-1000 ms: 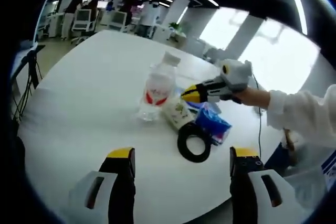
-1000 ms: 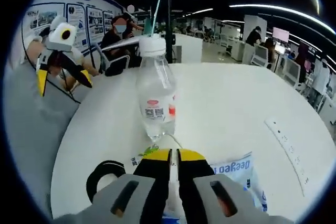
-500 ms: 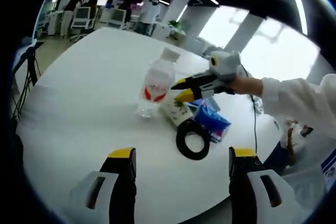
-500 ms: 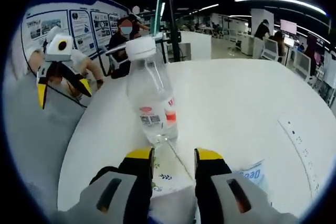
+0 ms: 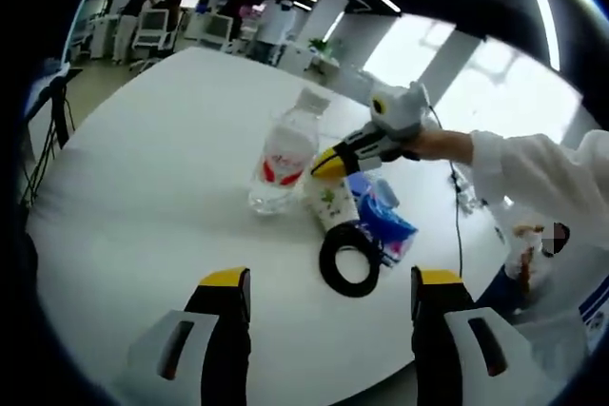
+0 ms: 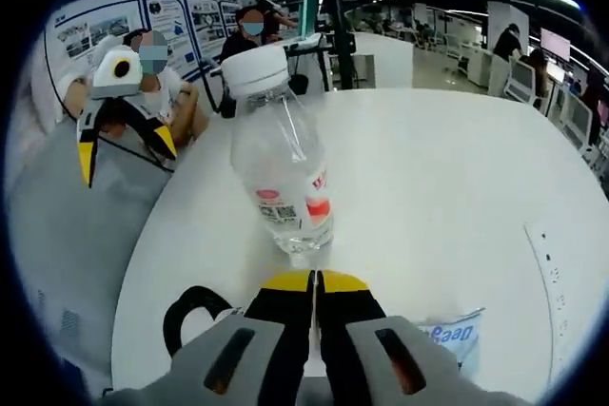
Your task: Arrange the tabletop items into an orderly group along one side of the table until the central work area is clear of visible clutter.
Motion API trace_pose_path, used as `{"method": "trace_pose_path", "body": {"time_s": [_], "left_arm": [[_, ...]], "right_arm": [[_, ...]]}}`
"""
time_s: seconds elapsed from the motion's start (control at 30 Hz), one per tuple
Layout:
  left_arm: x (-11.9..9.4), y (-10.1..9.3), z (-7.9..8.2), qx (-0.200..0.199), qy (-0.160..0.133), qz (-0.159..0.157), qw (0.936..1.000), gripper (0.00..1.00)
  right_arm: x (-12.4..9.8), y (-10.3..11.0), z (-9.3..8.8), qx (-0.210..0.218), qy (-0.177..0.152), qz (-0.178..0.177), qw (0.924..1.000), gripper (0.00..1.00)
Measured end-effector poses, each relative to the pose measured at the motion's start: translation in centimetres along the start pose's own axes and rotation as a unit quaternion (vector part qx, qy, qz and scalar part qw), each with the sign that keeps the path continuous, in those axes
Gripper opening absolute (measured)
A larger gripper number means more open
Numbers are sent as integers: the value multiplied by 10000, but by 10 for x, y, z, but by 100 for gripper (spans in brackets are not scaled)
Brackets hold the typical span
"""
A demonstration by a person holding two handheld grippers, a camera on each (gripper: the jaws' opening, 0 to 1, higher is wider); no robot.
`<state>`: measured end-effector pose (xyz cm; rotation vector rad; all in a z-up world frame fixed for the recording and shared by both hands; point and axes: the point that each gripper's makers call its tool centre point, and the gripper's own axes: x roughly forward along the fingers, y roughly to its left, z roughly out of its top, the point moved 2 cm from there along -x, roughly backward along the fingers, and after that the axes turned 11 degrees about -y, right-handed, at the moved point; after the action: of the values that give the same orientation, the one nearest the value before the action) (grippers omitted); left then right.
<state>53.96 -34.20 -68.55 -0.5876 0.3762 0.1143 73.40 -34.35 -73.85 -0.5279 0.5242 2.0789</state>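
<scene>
On the round white counter [image 5: 143,197] a clear plastic water bottle with a white cap and red label [image 5: 283,155] stands upright; it serves as the landmark here. In the left gripper view, a small white bottle printed with green leaves [image 5: 329,204] lies on its side just beside the water bottle, on the side toward the person's white sleeve [image 5: 542,178]. Past that small bottle lies a blue plastic packet [image 5: 384,221], and a black ring of tape [image 5: 349,260] lies flat against the small bottle and the packet, on the nearer side from the water bottle.

The left tool [image 5: 324,297] hangs over bare counter, well apart from the water bottle, its two yellow-tipped jaws spread wide with nothing between them.

The right tool [image 5: 328,163] reaches in from the sleeve side, its yellow tips drawn together just beside the water bottle and above the small leafy bottle. In the right gripper view the right tool [image 6: 315,281] has its jaws pressed shut against each other, with only a thin seam between them and nothing gripped; the water bottle [image 6: 279,174] stands upright directly ahead of the tips. The black ring [image 6: 190,316] lies to one side of the tool, and the blue packet [image 6: 449,338] to the other, both nearer the camera than the water bottle.
</scene>
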Motion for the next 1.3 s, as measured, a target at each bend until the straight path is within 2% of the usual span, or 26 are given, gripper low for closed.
{"method": "trace_pose_path", "body": {"time_s": [0.03, 0.23, 0.33, 0.43, 0.53, 0.6, 0.63, 0.67, 0.7, 0.73, 0.8, 0.97, 1.07, 1.1, 1.17, 1.23, 1.3], "left_arm": [[-1, 0, 1, -23, -32, 9, 10000, 64], [-1, 3, 4, -29, -104, 68, 9999, 64], [-1, 2, 4, -35, -126, 62, 9999, 64], [-2, 4, 7, -86, -179, 73, 9998, 64], [-3, 5, 9, -174, -254, 104, 9995, 63], [-3, 5, 9, -210, -281, 98, 9993, 63], [-3, 4, 9, -226, -281, 87, 9993, 63], [-3, 2, 9, -220, -276, 64, 9994, 63], [-3, 1, 8, -204, -266, 56, 9994, 63], [-3, 1, 7, -182, -241, 44, 9995, 63], [-3, 0, 5, -168, -200, 31, 9997, 63], [-2, -1, 2, -175, -171, -8, 9997, 63], [0, -2, -4, -185, -45, -77, 9998, 63], [0, -3, -4, -168, -36, -86, 9998, 63], [1, -7, -6, -120, 1, -126, 9998, 63], [2, -9, -7, -108, 15, -152, 9998, 63], [3, -10, -7, -103, 33, -187, 9998, 63]], "right_arm": [[-2, 0, -3, -41, 120, 30, 9999, 0], [-9, -1, -4, -139, 201, -62, 9997, 0], [-13, -2, 1, -343, 165, -205, 9991, 0], [-16, 3, 11, -632, -26, -252, 9977, 0], [-15, 5, 7, -634, 38, -283, 9976, 0], [-18, 0, 10, -651, -53, -467, 9968, 0], [-19, -3, 14, -459, -212, -522, 9974, 1], [-20, -3, 15, -228, -254, -542, 9979, 8], [-23, -5, 12, 98, -204, -540, 9983, 18], [-24, 2, 13, 280, -139, -442, 9985, 21], [-27, -2, 9, 266, -87, -404, 9988, 18], [-36, -10, -10, 675, 220, -171, 9973, 11], [-40, -7, -8, 1045, 187, -79, 9943, 8], [-41, -10, -9, 965, 198, -92, 9951, 7], [-43, -14, -12, 941, 262, -122, 9951, 8], [-40, 1, -11, 1148, 293, 34, 9929, 12], [-39, 1, -18, 1102, 500, 111, 9926, 14]]}}
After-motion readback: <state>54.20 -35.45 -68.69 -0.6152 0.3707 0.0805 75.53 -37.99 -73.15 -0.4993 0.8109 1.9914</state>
